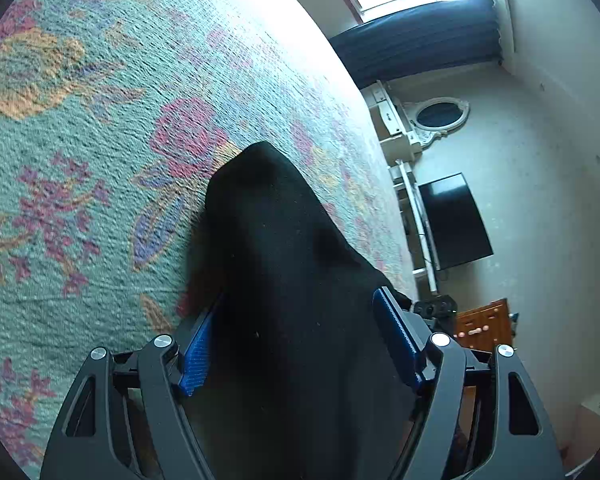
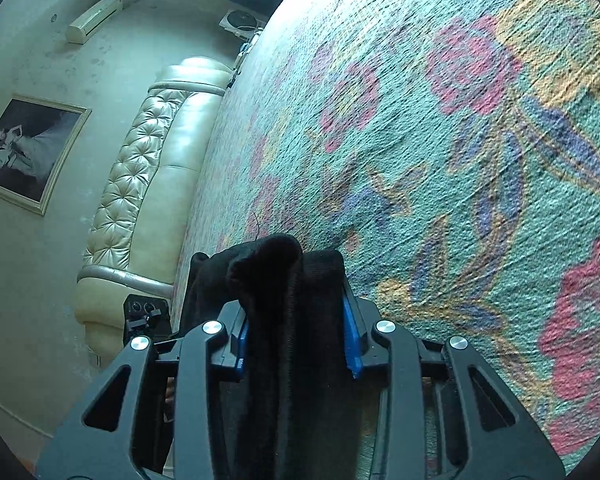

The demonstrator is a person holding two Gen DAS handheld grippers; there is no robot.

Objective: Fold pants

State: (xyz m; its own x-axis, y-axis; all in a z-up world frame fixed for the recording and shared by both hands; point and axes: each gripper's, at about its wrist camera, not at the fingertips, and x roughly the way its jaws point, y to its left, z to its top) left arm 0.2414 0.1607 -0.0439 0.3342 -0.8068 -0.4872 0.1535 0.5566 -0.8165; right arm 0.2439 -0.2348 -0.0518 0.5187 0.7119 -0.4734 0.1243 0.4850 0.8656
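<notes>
The left tool (image 1: 300, 336) has its 2 blue pads (image 1: 398, 340) set wide apart, with black pants (image 1: 276, 248) draped between them and reaching forward over the floral rug (image 1: 80, 140). The right tool (image 2: 296, 320) is clamped on a bunched fold of the pants (image 2: 292, 300), above the rug (image 2: 460, 160). A sofa (image 2: 148, 168) stands beside the rug.
</notes>
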